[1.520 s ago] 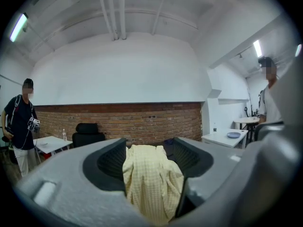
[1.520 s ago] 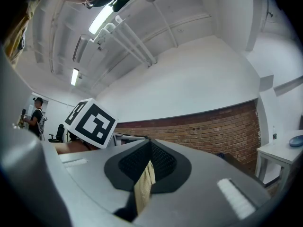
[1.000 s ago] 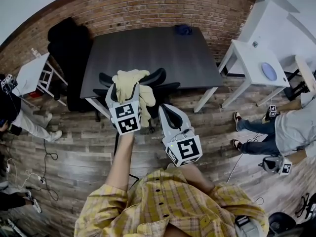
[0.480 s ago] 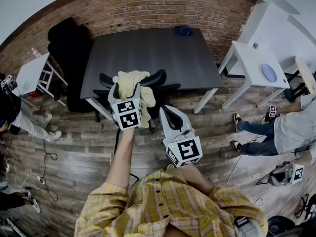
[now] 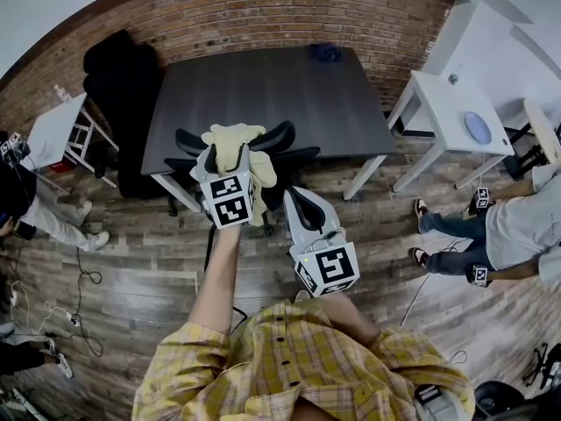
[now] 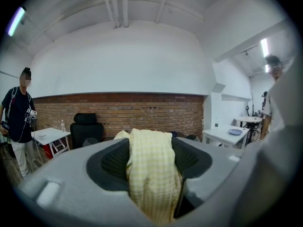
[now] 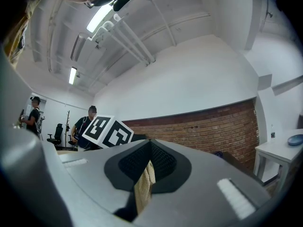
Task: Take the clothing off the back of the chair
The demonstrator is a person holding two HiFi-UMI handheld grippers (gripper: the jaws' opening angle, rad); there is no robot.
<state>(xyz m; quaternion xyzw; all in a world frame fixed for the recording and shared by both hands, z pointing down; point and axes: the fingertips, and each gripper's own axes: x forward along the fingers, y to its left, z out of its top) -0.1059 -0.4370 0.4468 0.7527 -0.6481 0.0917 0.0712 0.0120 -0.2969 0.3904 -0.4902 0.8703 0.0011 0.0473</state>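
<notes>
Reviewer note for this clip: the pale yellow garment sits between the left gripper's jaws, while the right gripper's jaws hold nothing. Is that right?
Not quite. The right gripper is not empty: the right gripper view shows its jaws together on a thin fold of the garment. The rest stands: the garment is between the jaws of the left gripper, which are closing on it.

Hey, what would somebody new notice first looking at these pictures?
The pale yellow garment at the back of the black chair, mid-frame in the head view before the dark table. The left gripper is closing its jaws with it bunched between them; the right gripper pinches a thin fold of it.
</notes>
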